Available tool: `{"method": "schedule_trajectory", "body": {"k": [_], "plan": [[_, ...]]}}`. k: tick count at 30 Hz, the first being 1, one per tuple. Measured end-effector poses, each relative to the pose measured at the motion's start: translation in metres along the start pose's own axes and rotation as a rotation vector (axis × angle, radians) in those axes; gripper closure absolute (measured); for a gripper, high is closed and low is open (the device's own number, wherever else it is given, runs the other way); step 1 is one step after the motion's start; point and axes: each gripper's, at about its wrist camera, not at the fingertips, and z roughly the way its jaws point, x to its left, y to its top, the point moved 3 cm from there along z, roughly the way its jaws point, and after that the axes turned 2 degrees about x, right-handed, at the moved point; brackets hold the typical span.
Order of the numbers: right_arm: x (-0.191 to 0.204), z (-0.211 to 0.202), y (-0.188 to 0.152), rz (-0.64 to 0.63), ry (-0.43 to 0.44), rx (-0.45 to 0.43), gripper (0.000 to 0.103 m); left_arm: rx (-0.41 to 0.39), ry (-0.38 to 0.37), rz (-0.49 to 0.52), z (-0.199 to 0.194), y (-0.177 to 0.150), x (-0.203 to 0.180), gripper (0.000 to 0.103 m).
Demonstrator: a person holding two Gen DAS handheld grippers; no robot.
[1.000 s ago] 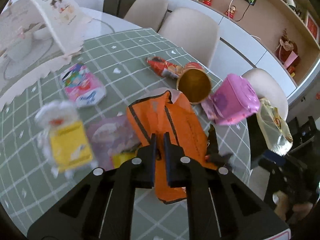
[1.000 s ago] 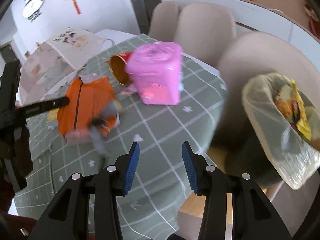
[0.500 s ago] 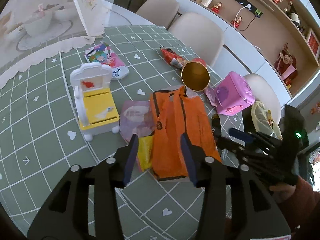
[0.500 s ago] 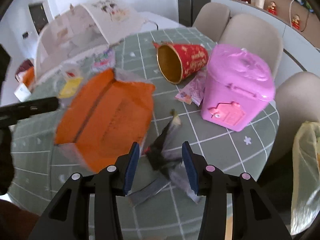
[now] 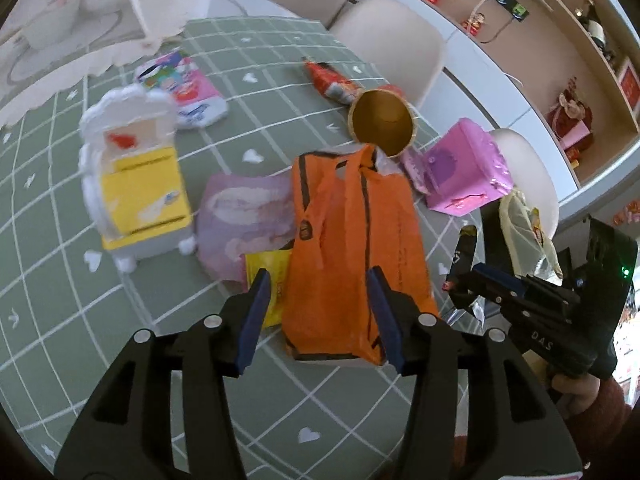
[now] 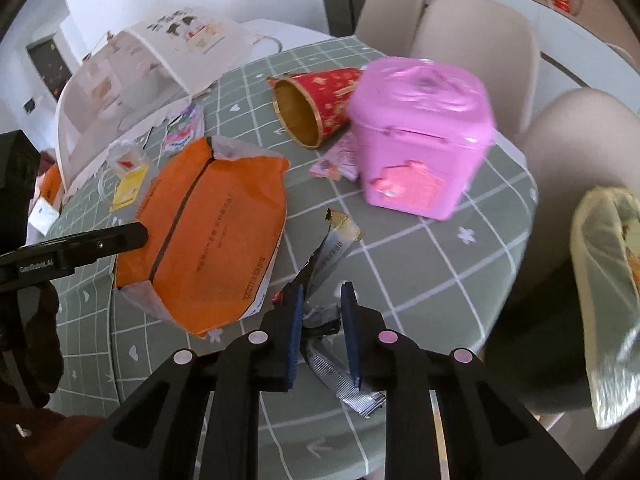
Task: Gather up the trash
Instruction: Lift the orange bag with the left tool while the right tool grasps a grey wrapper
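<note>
An orange plastic bag (image 5: 348,248) lies flat on the green checked table (image 5: 80,300); it also shows in the right wrist view (image 6: 208,236). My left gripper (image 5: 320,316) is open, its fingers straddling the bag's near end. My right gripper (image 6: 322,328) is shut on a silver and black torn wrapper (image 6: 330,256) at the table's near edge. In the left wrist view the right gripper (image 5: 472,280) holds that wrapper (image 5: 464,252). A yellowish trash bag (image 6: 608,292) hangs off the table's right side.
A pink box (image 6: 416,136), a red and gold paper cone (image 6: 316,100), a small pink wrapper (image 6: 336,160), a yellow and white toy chair (image 5: 136,184), a purple packet (image 5: 244,216), a yellow packet (image 5: 268,280) and a tissue pack (image 5: 184,88) lie around. Beige chairs (image 5: 396,44) ring the table.
My left gripper has opened wider over the orange bag, which it released a second ago. My right gripper swung to the table and has closed on the silver wrapper.
</note>
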Motion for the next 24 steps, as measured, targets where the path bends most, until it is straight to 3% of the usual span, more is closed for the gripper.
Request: {"method": "schedule_trajectory", "body": {"k": [6,12,13,15,19,24], "plan": [[-0.007,-0.007,-0.010,0.023,-0.011,-0.007,0.084,-0.025,0.026,0.043,0.006,0.021,-0.004,0.055],[-0.006,-0.011,-0.018,0.033,-0.007,-0.019,0.084,0.028,0.021,0.068,0.028,0.032,-0.006,0.056],[-0.007,-0.011,-0.019,0.040,-0.007,-0.021,0.084,0.049,0.018,0.066,0.032,0.032,-0.007,0.058],[-0.008,-0.012,-0.019,0.050,-0.008,-0.023,0.084,0.064,0.017,0.075,0.036,0.030,-0.010,0.086],[-0.007,-0.019,-0.022,0.060,-0.005,-0.041,0.084,0.021,0.006,0.156,0.022,0.025,-0.026,0.091],[-0.008,-0.040,-0.019,0.075,0.002,-0.104,0.085,-0.069,-0.009,0.137,-0.016,0.034,-0.029,0.092]]}}
